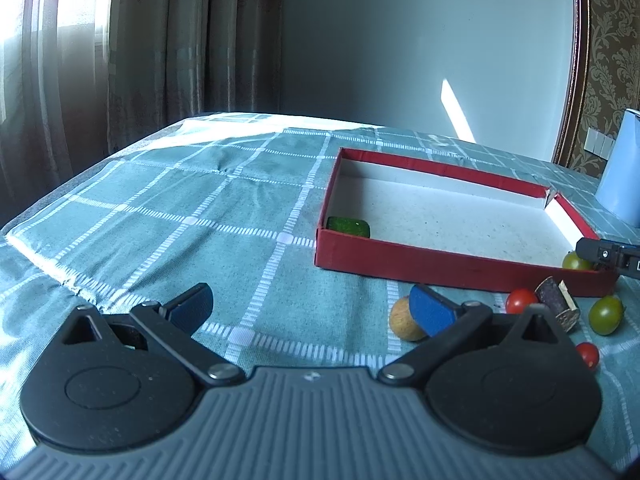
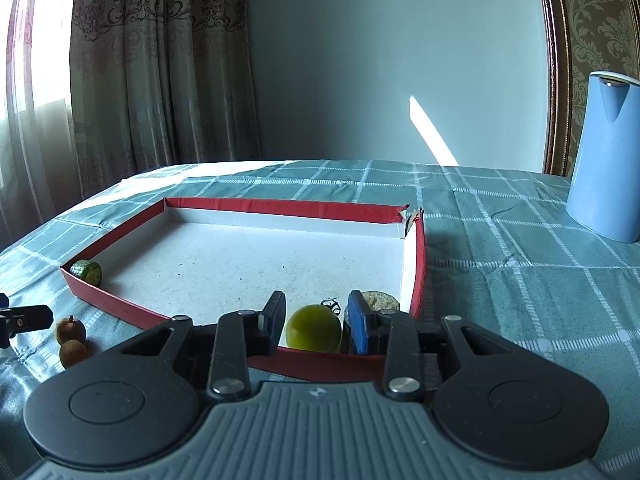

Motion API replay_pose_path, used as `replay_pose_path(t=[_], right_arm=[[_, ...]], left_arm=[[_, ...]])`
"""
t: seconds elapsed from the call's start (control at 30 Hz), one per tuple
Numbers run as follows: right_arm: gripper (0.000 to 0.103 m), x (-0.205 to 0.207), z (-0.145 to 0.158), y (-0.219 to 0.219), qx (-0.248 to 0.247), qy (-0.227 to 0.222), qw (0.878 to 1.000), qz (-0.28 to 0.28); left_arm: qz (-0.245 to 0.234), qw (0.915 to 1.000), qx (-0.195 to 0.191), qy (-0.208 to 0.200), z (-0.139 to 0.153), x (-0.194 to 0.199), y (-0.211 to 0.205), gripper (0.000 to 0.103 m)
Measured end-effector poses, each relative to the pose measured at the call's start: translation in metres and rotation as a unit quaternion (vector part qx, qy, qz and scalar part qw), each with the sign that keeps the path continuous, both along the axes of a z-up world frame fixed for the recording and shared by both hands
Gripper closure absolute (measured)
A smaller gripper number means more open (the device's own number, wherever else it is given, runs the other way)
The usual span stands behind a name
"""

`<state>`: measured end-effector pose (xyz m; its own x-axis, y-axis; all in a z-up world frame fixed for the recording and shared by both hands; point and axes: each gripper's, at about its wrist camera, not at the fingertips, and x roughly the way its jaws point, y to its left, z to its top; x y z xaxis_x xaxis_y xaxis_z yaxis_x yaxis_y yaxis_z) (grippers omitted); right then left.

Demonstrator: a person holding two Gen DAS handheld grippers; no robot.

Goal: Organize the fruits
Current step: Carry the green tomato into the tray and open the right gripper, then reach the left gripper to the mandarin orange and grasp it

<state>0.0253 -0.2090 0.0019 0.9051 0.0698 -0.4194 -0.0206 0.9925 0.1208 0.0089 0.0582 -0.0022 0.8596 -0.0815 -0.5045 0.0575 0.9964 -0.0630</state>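
Note:
A shallow red box (image 2: 418,264) with a white floor lies on the checked cloth. My right gripper (image 2: 316,310) reaches over the box's near wall, open, with a green tomato (image 2: 314,330) resting on the floor between its fingers; a thin gap shows beside the right pad. A pale green chunk (image 2: 382,300) lies just behind the right finger. A cucumber piece (image 1: 348,226) sits in the box's near left corner. My left gripper (image 1: 312,310) hovers wide open and empty over the cloth, in front of the box (image 1: 440,264). Next to its right finger lies a tan round fruit (image 1: 400,318).
Outside the box lie a red cherry tomato (image 1: 521,300), a dark cut chunk (image 1: 558,306), a green tomato (image 1: 606,314) and another red tomato (image 1: 587,354). Two brown round fruits (image 2: 72,340) lie left of the box. A blue jug (image 2: 604,160) stands at the right.

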Motion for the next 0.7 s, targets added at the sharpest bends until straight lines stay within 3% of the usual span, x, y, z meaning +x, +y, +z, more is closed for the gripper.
replay_pose_path(t=[0.07, 0.3, 0.4, 0.5, 0.7], right_arm=[[0.043, -0.005, 0.002, -0.013, 0.034, -0.016, 0.999, -0.017], [0.043, -0.015, 0.008, -0.038, 0.079, -0.051, 0.994, -0.059], [0.043, -0.013, 0.008, -0.037, 0.080, -0.048, 0.994, -0.055], [0.043, -0.015, 0.008, -0.036, 0.079, -0.051, 0.994, -0.052], [0.043, -0.016, 0.008, -0.039, 0.087, -0.053, 0.993, -0.052]], left_arm=[[-0.005, 0.9999, 0.004, -0.008, 0.002, -0.003, -0.002, 0.000], [-0.051, 0.9953, 0.055, -0.062, 0.007, -0.026, -0.024, 0.000], [-0.079, 0.9899, 0.075, -0.090, 0.009, -0.040, -0.038, 0.000], [-0.118, 0.9852, 0.088, -0.088, 0.009, -0.047, -0.053, 0.008], [-0.169, 0.9708, 0.142, -0.095, 0.003, -0.052, -0.088, 0.008]])
